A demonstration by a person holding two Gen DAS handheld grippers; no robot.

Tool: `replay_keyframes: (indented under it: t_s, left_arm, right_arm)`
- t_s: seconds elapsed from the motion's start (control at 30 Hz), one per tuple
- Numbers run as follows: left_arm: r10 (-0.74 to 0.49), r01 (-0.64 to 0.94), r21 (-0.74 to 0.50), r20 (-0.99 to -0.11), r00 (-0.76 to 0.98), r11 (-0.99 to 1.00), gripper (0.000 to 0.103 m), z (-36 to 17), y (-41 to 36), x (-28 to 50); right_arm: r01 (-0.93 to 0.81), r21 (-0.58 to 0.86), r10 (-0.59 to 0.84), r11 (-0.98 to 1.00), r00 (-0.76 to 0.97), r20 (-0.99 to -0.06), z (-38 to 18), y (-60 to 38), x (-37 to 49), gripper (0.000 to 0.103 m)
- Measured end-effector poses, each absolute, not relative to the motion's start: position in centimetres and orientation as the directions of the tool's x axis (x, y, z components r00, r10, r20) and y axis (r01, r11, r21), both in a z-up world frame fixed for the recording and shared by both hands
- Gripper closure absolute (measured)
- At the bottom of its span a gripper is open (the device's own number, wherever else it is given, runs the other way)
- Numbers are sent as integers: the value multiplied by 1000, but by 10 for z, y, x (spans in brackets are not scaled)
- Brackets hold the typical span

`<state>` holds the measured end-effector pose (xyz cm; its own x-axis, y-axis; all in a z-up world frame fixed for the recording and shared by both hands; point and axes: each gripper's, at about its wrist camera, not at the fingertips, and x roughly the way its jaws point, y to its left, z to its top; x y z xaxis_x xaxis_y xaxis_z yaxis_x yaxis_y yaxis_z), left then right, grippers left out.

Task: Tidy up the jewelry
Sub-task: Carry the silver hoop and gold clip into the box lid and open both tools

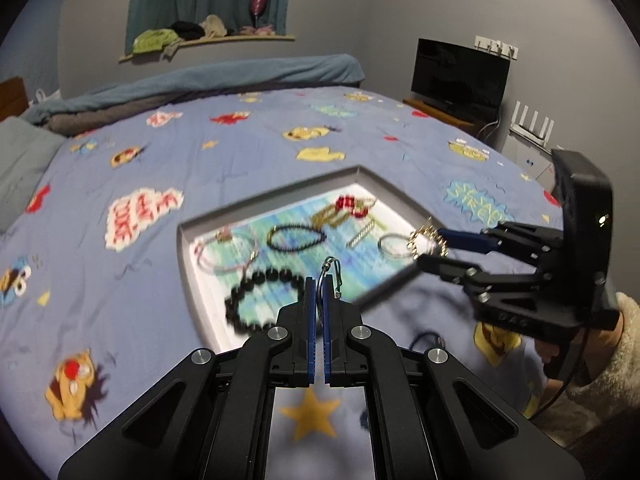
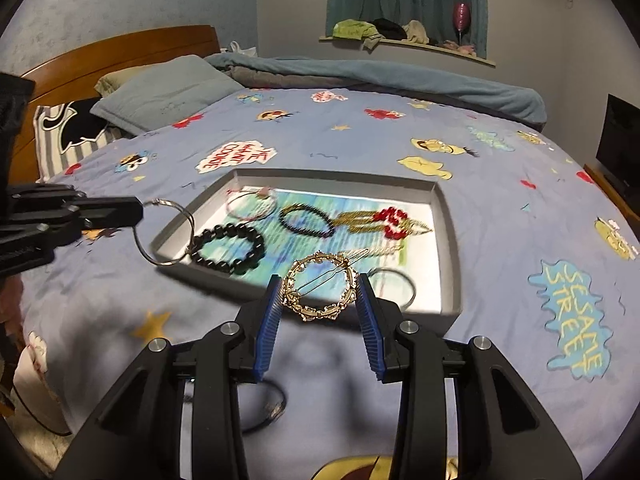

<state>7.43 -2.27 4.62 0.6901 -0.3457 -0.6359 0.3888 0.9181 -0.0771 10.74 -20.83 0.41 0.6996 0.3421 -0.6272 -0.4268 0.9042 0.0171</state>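
Over a bed spread with a cartoon-print sheet, your left gripper has its jaws pressed together on a thin silver wire ring. The left wrist view shows only a clasp and a sliver of wire poking out between the blue pads; the right wrist view shows the whole loop hanging from those jaws over the near left corner of the white tray.

Your right gripper has its jaws partly spread, pinching a gold filigree hoop clip by its two sides. The right wrist view shows it as a full circle with a pin across it; from the left wrist view it appears edge-on, a small gold cluster at the fingertips over the tray's right side.

Lying in the tray are a black bead bracelet, a thinner dark bead bracelet, a pink wire hoop, a gold chain piece with red beads and a plain silver bangle.

Only the right wrist view shows a dark cord loop lying on the sheet below the gripper, outside the tray.
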Motion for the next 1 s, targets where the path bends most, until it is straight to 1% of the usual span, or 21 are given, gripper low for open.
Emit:
replay_keyframes:
  t_s: [0.17,0.4,0.5,0.57,0.83,1.0]
  left_arm:
    - [-389,399,-137,-633,669,907,100,43,-28,107]
    - [-466,397,-266,-662,587,878,100,14,-36,147]
    - [-480,387,-300,-680,554,872,100,-1,-41,158]
    - [-476,378,-306,-697,537,874,100,-10,-44,163]
    - [-464,359,-313,-731,500,879,99,-32,-47,177]
    - [-440,351,-292,-753,489,890,99,-37,-45,179]
  right_arm:
    - [-414,1,316,910,694,-647,0,-206,130,66]
    - [-374,12,283,927,681,-676,-10,-217,166,66]
    - [-359,20,271,933,665,-696,-17,-220,180,66]
    - [-358,21,267,934,655,-707,-20,-220,185,66]
    - [-426,70,330,902,578,-746,-31,-210,190,66]
    - [-461,55,326,886,534,-780,-39,-199,192,66]
